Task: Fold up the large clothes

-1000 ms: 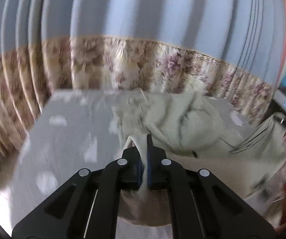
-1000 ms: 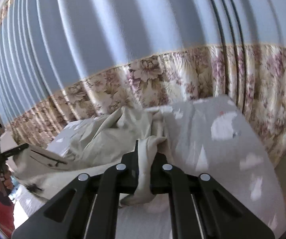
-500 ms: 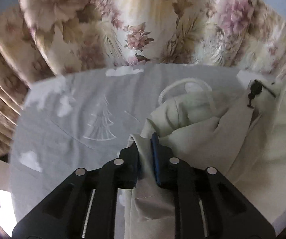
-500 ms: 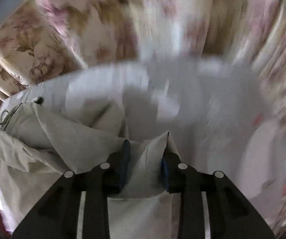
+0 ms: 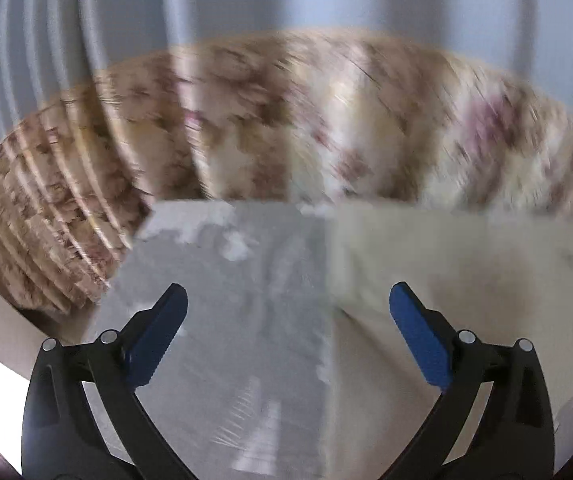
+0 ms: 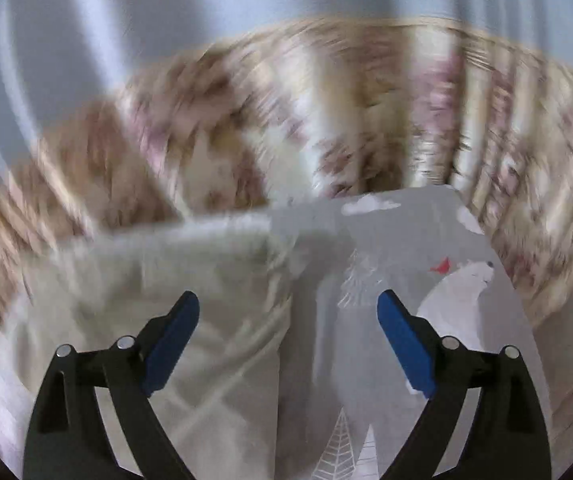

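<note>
A large cream garment (image 5: 466, 280) lies on a table with a grey printed cloth (image 5: 226, 300). In the left wrist view its straight left edge runs down between my fingers. My left gripper (image 5: 286, 332) is open and empty above that edge. In the right wrist view the garment (image 6: 166, 280) lies rumpled on the left, its right edge under the gripper. My right gripper (image 6: 288, 336) is open and empty above it. Both views are blurred by motion.
A floral curtain with a blue upper part (image 5: 286, 120) hangs right behind the table's far edge. The grey cloth (image 6: 426, 280) shows a white bear and a red bird at the right. The table's left corner (image 5: 154, 216) and right edge (image 6: 498, 256) drop off.
Both grippers have opened and let go of the garment, which now lies spread on the table. Both cameras have tilted up and pulled back.
</note>
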The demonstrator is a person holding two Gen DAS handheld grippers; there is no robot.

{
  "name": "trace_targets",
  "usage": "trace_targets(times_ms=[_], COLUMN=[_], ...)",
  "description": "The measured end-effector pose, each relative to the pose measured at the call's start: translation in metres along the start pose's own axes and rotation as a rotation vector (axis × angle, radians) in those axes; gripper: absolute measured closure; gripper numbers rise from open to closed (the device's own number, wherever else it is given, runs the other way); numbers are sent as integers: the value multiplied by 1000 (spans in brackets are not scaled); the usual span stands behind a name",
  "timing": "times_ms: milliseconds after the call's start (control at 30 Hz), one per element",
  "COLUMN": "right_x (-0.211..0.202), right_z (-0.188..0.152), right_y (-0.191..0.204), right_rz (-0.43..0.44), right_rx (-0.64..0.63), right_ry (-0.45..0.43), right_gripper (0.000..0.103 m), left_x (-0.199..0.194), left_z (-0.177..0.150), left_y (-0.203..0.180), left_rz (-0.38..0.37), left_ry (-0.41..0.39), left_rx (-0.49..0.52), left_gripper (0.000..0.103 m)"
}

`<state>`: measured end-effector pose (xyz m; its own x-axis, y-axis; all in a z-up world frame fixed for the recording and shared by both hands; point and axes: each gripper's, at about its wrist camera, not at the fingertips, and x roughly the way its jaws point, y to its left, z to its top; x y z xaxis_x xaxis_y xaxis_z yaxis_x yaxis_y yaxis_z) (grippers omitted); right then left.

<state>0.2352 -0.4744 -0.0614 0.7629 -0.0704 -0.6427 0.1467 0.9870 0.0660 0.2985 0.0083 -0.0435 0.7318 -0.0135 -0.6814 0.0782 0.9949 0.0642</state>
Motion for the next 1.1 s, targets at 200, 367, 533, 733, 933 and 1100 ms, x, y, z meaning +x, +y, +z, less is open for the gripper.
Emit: trace_targets(times_ms=[200, 367, 533, 733, 933, 1100], right_x=[57, 75, 19, 98, 26, -2], right_z=[-11, -7, 11, 11, 7, -4], right_y=[25, 29, 62, 38, 20, 114], right_rz=[20, 130, -10, -59, -70, 73], right_rx=[-9, 26, -133, 33, 71, -192], right_ry=[105, 169, -144, 202, 76, -94], right_gripper=[13, 95, 97, 83, 34, 29], left_x=[49, 80, 36, 96, 56, 26], left_z=[-6, -5, 12, -4, 5, 27], left_y=[-67, -79, -51, -58, -47, -92], left_rz=[-13, -1, -48, 40, 123, -71], left_ry=[103, 141, -23, 109, 34, 18], left_rx=[106, 106, -27, 58, 67, 26], left_gripper=[13, 89, 102, 98, 28, 20])
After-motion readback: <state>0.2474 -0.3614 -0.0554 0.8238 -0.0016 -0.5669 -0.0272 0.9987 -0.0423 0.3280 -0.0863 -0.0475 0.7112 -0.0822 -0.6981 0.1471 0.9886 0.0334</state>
